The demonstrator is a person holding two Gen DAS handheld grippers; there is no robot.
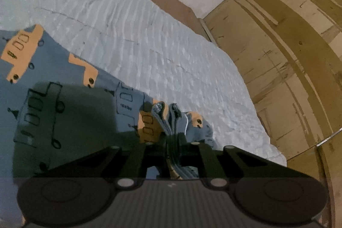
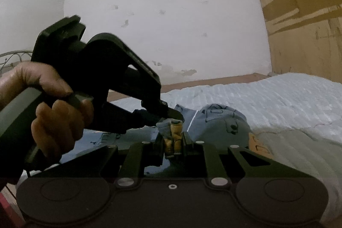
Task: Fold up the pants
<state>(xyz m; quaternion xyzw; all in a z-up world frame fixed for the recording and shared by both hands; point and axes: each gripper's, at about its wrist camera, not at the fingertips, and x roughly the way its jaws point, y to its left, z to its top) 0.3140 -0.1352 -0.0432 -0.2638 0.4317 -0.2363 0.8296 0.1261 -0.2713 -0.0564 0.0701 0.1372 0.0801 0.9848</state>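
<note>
Blue-grey pants [image 1: 64, 82] printed with orange trucks lie spread on a white ribbed bed cover [image 1: 149, 35]. In the left wrist view my left gripper [image 1: 172, 142] is shut on a bunched, layered edge of the pants [image 1: 164, 119]. In the right wrist view my right gripper [image 2: 173, 142] is shut on a gathered fold of the pants [image 2: 174, 131], grey and orange between the fingers. The left gripper [image 2: 171, 114], held by a hand [image 2: 53, 112], reaches in from the left and meets the cloth just beyond that fold. A hump of the pants [image 2: 220, 121] rises behind.
The bed cover [image 2: 277, 99] runs on to the right and back. A brown bed edge [image 1: 171, 3] borders it along a white wall [image 2: 160, 14]. A wooden panel [image 1: 288, 57] stands at the right. Bent wire [image 2: 15, 57] shows at the far left.
</note>
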